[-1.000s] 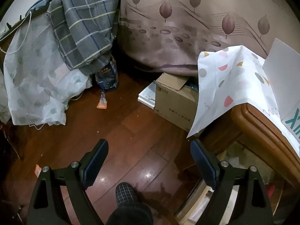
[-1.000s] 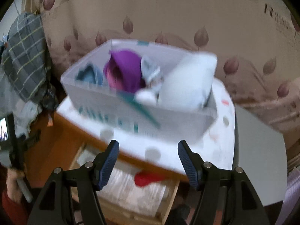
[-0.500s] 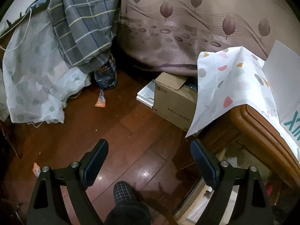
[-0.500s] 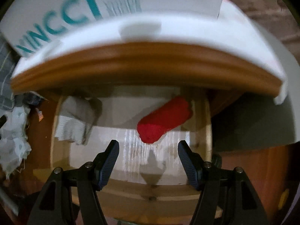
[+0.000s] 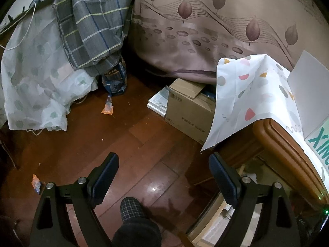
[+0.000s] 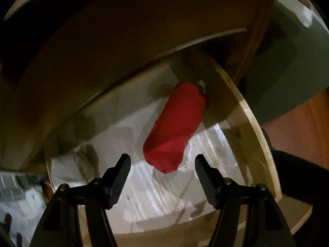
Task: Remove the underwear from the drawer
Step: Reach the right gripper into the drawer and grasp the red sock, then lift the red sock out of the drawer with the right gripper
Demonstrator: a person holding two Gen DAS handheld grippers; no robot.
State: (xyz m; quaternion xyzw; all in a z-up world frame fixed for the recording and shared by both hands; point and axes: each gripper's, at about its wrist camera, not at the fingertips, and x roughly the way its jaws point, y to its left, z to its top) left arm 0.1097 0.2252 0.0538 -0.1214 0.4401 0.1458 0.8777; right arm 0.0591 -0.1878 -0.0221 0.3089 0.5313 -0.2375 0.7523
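- In the open pale-wood drawer (image 6: pixel 255 135), against its right wall: one rolled red cloth underwear bundle (image 6: pixel 174 129), lying on a white paper liner (image 6: pixel 144 189).
- Right gripper (image 6: pixel 162 164): black tongs parted, nothing pinched; the roll's near end sits just beyond the gap between the tips, untouched.
- Above the drawer: dark brown wooden cabinet top (image 6: pixel 102 61).
- Left gripper (image 5: pixel 163 168): black tongs spread wide and empty, over the reddish-brown wood floor (image 5: pixel 123 140).
- Nearby: brown cardboard box (image 5: pixel 189 111); white cloth with coloured shapes (image 5: pixel 253 96); grey plaid fabric (image 5: pixel 94 24); checked slipper (image 5: pixel 131 207).
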